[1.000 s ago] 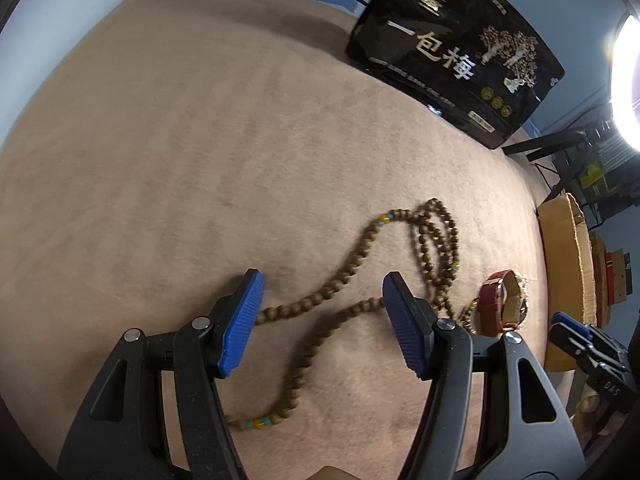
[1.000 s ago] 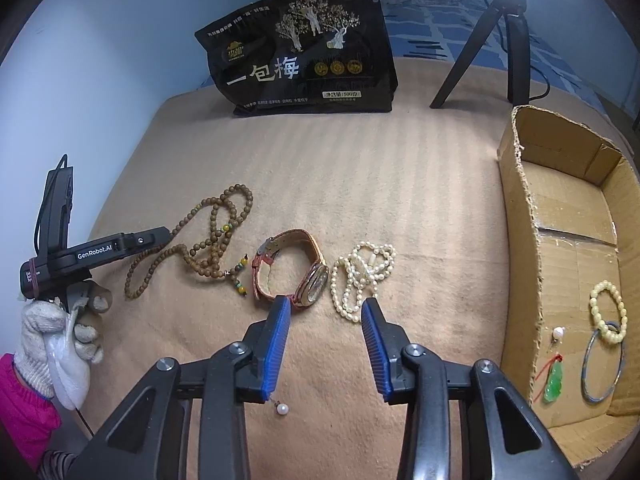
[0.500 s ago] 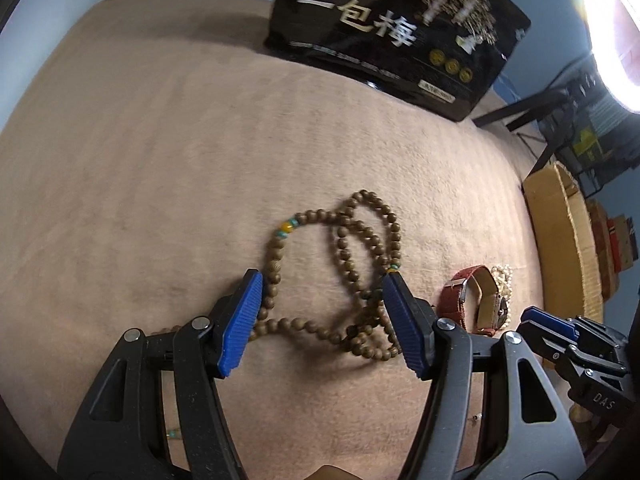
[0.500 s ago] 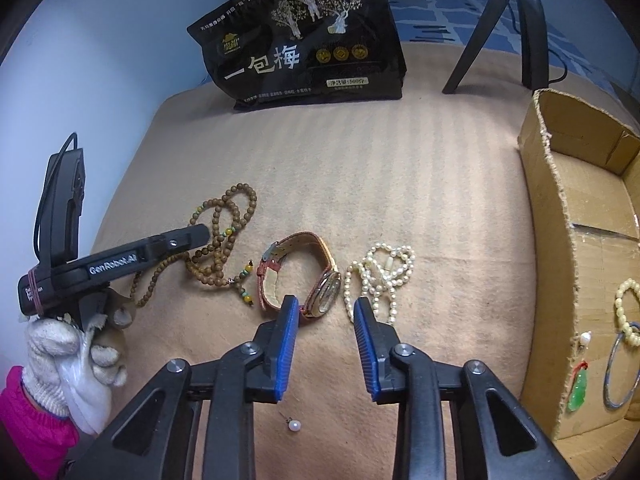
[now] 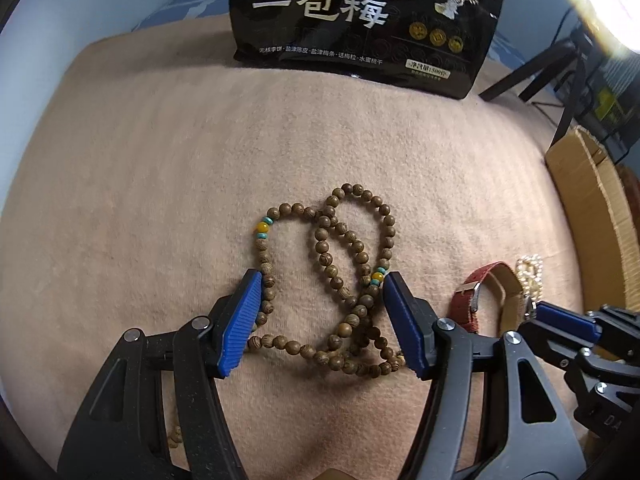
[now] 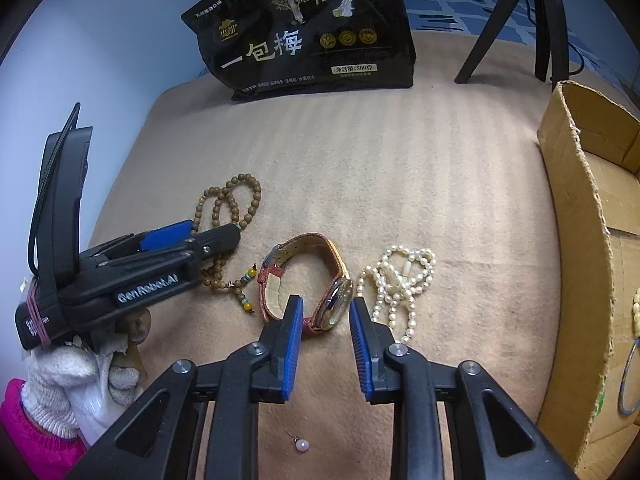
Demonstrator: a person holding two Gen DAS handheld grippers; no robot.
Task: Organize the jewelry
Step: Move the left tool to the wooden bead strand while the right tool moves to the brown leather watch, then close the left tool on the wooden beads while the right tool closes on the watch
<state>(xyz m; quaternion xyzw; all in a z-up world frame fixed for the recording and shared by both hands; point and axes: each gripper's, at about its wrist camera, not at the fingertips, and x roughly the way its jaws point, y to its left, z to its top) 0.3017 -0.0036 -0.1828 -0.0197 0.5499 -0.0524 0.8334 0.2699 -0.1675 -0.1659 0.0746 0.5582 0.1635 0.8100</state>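
Pickup step. Left gripper (image 5: pixel 322 312) spread apart, straddling the wooden beads (image 5: pixel 340 276) left of the watch (image 6: pixel 316 280). Right gripper (image 6: pixel 326 340) spread, nothing held, at the watch face. Next: close, carry to the box (image 6: pixel 576 264).

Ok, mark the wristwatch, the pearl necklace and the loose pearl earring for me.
wristwatch (image 6: pixel 338 306), right wrist view, on the dial face.
pearl necklace (image 6: pixel 400 276), right wrist view, on the bunched middle strands.
loose pearl earring (image 6: pixel 302 445), right wrist view, on the pearl.
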